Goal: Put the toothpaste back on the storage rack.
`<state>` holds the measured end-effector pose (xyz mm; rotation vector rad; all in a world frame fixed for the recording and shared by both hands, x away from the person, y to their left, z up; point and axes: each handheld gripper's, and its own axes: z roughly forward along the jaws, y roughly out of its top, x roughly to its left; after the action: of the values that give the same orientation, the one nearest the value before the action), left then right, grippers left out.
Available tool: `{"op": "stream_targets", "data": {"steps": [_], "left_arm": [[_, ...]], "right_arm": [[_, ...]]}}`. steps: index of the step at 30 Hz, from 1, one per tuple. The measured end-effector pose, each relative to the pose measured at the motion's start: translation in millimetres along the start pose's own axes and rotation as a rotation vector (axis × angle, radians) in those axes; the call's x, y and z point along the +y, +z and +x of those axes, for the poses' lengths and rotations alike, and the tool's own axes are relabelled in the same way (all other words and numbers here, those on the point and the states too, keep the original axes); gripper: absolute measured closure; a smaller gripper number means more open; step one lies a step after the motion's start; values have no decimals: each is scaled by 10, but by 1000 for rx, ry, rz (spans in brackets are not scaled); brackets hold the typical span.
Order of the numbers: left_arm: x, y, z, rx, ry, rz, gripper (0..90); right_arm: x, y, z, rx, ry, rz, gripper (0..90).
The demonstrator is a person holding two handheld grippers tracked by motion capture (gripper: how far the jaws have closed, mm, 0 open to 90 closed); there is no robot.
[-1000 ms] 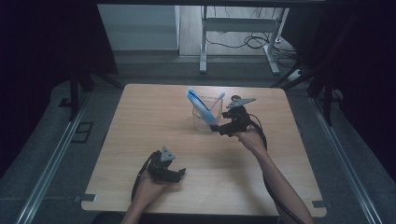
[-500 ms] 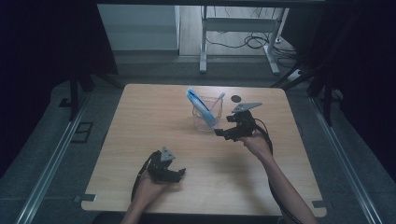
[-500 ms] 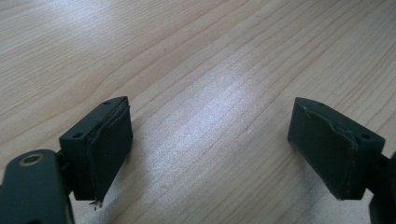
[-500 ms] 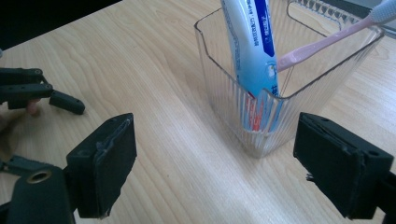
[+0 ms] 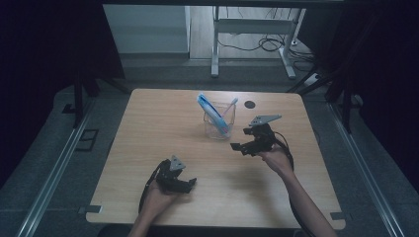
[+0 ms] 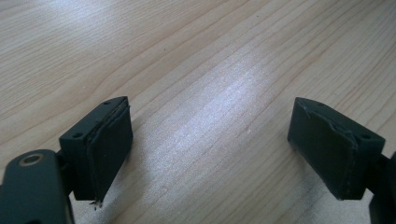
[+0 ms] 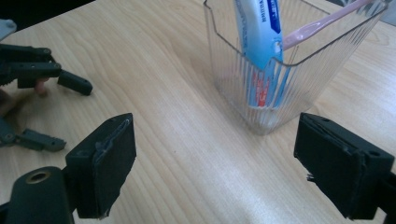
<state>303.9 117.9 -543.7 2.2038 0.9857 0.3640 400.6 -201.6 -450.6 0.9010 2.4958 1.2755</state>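
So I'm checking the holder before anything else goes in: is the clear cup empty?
Not empty: the clear cup holds a blue toothpaste tube and a pink toothbrush.

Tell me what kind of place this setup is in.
Probably a lab or recording workspace: a wooden table ringed by dark curtains, another desk's metal legs with loose cables behind, and a clear holder staged on it.

A: What marks the left gripper (image 5: 187, 183)?
B: Black body, grey three-cornered plate on top, black cable trailing; its pads (image 6: 109, 149) are flat black blocks with small screw holes and a frayed edge.

A: And the right gripper (image 5: 237, 146)?
B: The same build: black linkage, grey plate, black cable. Forearms are bare; no sleeves in view.
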Motion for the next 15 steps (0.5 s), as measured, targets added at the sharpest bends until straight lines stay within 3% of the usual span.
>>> {"op": "stream_targets", "data": {"steps": [15], "left_arm": [[1, 0, 2, 1, 3, 0, 140]], "right_arm": [[-198, -176, 159, -33, -22, 5, 71]]}}
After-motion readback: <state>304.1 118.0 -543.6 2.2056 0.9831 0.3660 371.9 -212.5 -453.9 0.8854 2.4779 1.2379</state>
